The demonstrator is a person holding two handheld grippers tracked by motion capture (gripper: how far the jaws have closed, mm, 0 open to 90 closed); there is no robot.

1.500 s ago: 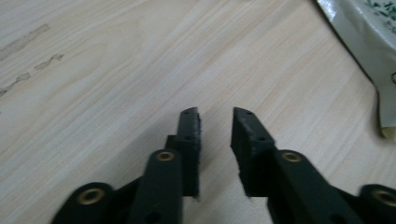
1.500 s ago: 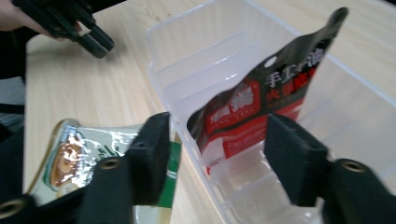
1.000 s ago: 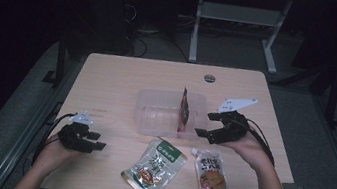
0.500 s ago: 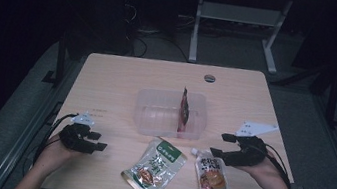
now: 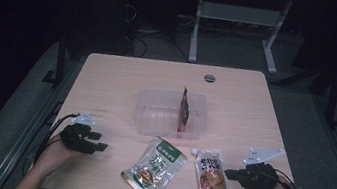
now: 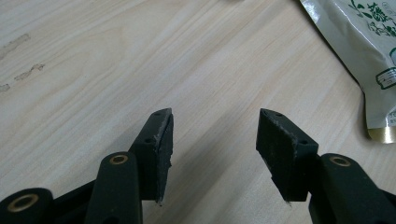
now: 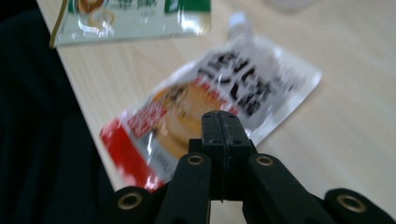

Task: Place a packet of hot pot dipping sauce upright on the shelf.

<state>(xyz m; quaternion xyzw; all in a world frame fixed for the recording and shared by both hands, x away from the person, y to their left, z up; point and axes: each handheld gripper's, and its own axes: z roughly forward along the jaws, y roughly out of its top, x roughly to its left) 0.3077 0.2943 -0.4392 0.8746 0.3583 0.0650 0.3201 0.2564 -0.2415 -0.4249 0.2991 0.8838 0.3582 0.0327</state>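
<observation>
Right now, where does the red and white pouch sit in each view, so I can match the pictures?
High view: red and white pouch lies flat near the table's front edge, just left of the right gripper.
Left gripper view: not in it.
Right gripper view: red and white pouch lies at centre, just beyond the shut jaws.
Shared landmark: green and white pouch, beside it.

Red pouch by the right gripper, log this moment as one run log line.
right gripper: shut, empty, beside red pouch | left gripper: open, empty | green pouch: flat on table
</observation>
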